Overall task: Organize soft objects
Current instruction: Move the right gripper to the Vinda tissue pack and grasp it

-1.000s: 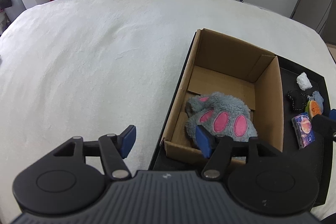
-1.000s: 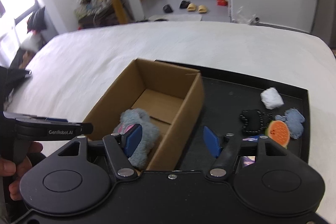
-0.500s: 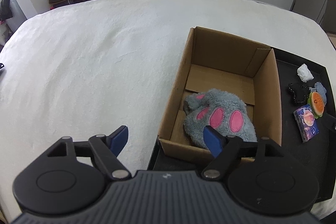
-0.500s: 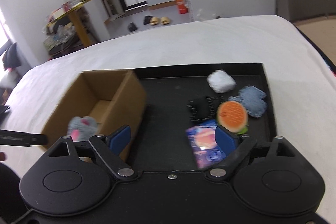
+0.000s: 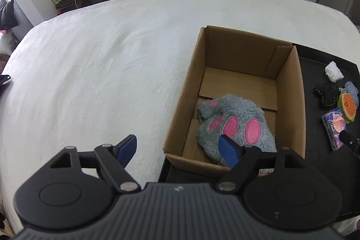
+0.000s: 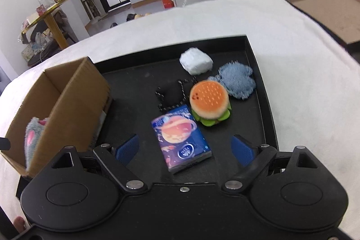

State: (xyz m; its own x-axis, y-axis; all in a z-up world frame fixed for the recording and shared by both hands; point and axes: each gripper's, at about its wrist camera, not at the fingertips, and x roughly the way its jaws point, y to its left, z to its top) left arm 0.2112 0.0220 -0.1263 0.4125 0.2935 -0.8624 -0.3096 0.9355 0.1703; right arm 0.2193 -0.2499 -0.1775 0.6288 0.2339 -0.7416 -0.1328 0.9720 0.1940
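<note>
A grey plush paw with pink pads lies inside the open cardboard box, toward the box's lower end in the left wrist view; in the right wrist view only a corner of it shows at the far left of the frame. The box stands on the left part of a black tray.

On the bare tray to the right of the box lie the other soft things. A packet with a planet print sits at centre frame in the right wrist view, its upper right corner just beside a plush burger. A black piece with a dotted edge lies just left of the burger, a blue denim patch just right of it, and a white fluffy lump above them.

The right gripper hovers wide open and empty, the packet showing between its blue fingers. The left gripper is also spread wide and empty at the lower middle of its frame, straddling the box's lower left corner.

The tray rests on a white bed.
</note>
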